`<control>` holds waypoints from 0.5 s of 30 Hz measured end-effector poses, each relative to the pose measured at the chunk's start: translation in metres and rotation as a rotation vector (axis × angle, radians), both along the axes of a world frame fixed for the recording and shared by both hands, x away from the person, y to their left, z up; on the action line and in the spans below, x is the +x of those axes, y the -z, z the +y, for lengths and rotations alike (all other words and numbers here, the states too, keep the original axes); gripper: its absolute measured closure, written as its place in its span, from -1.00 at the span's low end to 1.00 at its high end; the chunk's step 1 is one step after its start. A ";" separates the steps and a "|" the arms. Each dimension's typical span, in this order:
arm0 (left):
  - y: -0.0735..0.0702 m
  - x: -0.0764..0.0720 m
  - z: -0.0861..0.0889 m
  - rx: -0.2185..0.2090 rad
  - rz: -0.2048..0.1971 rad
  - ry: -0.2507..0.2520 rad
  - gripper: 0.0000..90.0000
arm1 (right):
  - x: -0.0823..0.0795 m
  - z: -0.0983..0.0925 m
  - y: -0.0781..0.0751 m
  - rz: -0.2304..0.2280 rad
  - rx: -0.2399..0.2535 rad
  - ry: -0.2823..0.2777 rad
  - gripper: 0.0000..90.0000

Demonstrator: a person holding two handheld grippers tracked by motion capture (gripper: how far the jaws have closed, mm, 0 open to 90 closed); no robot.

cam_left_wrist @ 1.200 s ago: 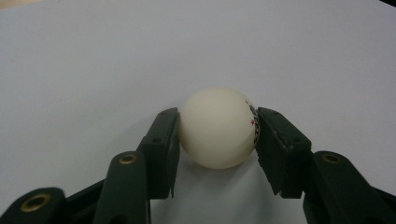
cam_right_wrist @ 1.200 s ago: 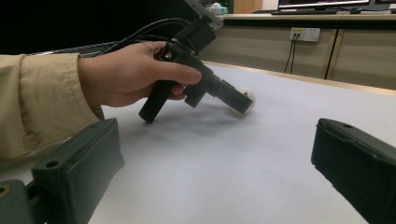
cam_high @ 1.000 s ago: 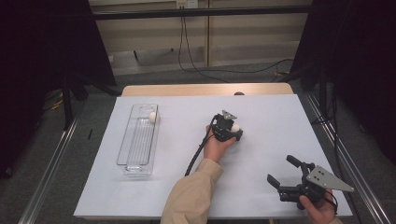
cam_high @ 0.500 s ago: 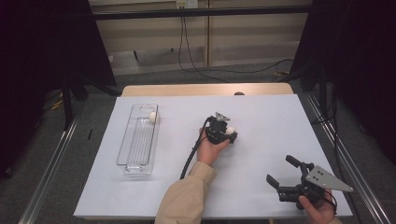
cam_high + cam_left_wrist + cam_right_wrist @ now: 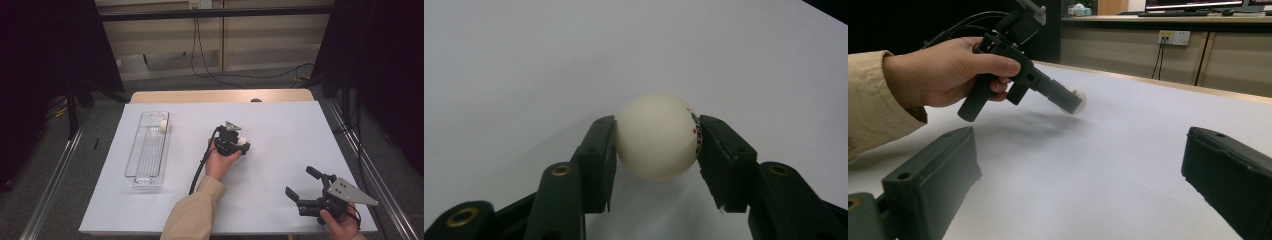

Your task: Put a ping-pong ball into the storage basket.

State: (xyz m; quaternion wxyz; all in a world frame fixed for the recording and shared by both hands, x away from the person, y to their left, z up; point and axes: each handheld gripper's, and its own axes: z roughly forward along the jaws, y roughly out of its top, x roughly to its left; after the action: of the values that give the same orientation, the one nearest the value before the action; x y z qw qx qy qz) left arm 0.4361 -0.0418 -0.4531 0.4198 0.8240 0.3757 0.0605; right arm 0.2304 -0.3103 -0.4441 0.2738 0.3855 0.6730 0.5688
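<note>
My left gripper (image 5: 242,144) is shut on a white ping-pong ball (image 5: 657,136); in the left gripper view both black pads press its sides, just above the white table sheet. The right gripper view shows that gripper (image 5: 1074,104) held in a hand, tilted down, the ball (image 5: 1079,99) at its tip. A clear plastic tray (image 5: 145,152) lies at the left of the sheet with a second white ball (image 5: 163,124) at its far end. My right gripper (image 5: 300,185) rests open near the front right corner, nothing between its jaws.
The white sheet (image 5: 280,125) covers the table, with a wooden strip (image 5: 220,96) along the far edge. Metal rails run down both sides of the table. A cable trails from the left gripper toward the sleeve (image 5: 192,217).
The left hand has carried the gripper and its ball a little leftward, toward the tray. The right gripper has kept still.
</note>
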 end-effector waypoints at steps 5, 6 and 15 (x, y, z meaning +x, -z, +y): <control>-0.002 -0.002 0.006 -0.003 0.003 -0.003 0.14 | 0.000 0.000 0.000 0.001 0.000 0.001 -0.98; -0.002 -0.003 0.007 0.003 -0.001 0.006 0.14 | 0.000 0.000 0.000 0.001 0.001 0.001 -0.98; -0.007 -0.008 0.011 -0.006 -0.008 0.009 0.14 | 0.000 0.001 0.000 0.004 0.002 -0.001 -0.98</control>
State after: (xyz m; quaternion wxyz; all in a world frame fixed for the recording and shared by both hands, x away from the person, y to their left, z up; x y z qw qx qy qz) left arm 0.4278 -0.0307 -0.4456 0.4239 0.8243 0.3702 0.0608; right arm 0.2305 -0.3096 -0.4443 0.2717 0.3867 0.6733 0.5686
